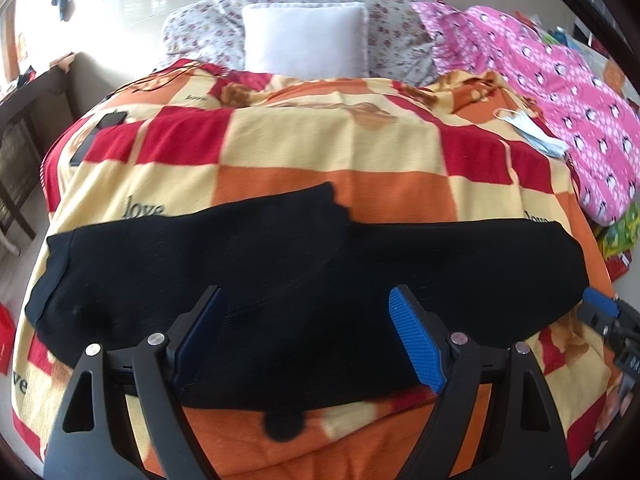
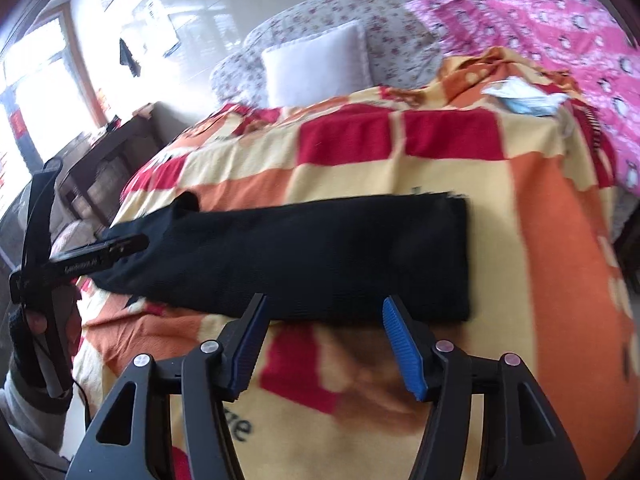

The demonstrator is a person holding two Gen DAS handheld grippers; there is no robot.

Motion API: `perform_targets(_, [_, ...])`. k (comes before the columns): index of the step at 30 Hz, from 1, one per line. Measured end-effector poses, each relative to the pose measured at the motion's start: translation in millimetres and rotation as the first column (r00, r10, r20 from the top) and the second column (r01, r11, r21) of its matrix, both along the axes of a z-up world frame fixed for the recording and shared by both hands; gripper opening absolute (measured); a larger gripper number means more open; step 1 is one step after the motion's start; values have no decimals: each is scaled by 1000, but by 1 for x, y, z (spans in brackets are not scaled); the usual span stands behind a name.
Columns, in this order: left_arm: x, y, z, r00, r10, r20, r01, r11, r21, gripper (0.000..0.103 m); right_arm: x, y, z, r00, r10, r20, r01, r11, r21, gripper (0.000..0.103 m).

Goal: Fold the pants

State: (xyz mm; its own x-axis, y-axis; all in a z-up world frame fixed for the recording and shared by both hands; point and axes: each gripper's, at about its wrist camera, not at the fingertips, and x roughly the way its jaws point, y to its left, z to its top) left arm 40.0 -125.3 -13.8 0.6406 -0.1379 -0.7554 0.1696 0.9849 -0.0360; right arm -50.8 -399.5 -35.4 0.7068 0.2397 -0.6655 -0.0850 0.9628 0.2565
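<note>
Pants [image 2: 304,256] seemingly just beyond right claw [image 2: 324,316]

- The pants [image 1: 280,264] are plain black.
- The blanket [image 1: 328,148] under the pants is checked in red, orange and pale yellow, with black "love" lettering.
- Beyond the blanket, the square cushion [image 1: 306,38] is white.
- Behind the cushion, the pillow [image 1: 200,36] is pale with small red flowers.
- Right of the cushion, the quilt [image 1: 560,80] is pink with white dots and penguins.
- The gripper pads [image 2: 404,348] are blue on black fingers.

Your right gripper [image 2: 324,312] hangs with its blue-padded jaws apart and empty, right at the near edge of the folded black fabric pants [image 2: 304,256]. They're lying flat across the red, orange and yellow checked blanket [image 2: 400,160].
</note>
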Motion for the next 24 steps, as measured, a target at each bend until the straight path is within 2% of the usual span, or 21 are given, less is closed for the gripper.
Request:
perform_targets(4, [1, -17, 2, 999, -34, 4, 34, 999, 10, 84, 10, -30, 4, 994, -108, 19, 109, 994, -27, 61])
perform_targets(8, [2, -31, 1, 998, -55, 3, 55, 998, 23, 84, 38, -45, -3, 991, -132, 1, 132, 990, -49, 58])
perform_targets(11, [4, -39, 0, 998, -61, -1, 61, 998, 29, 84, 62, -44, -16, 994, -95, -49, 91, 994, -66, 7])
perform_targets(14, [7, -46, 1, 997, -71, 2, 71, 997, 36, 84, 64, -46, -10, 994, -103, -20, 101, 991, -85, 7])
perform_targets(16, [10, -53, 1, 997, -79, 3, 79, 996, 38, 84, 64, -52, -6, 993, -118, -4, 117, 992, -51, 7])
perform_targets(20, [15, -72, 2, 991, -134, -2, 134, 991, 28, 84, 69, -49, -20, 992, -107, -61, 103, 993, -62, 10])
perform_targets(22, [18, -87, 2, 982, -188, -17, 188, 982, 19, 84, 58, -56, -15, 990, -133, -45, 131, 991, -40, 18])
perform_targets(24, [19, -103, 2, 972, -236, -16, 237, 971, 24, 84, 46, -63, -12, 986, -162, -42, 161, 987, -15, 39])
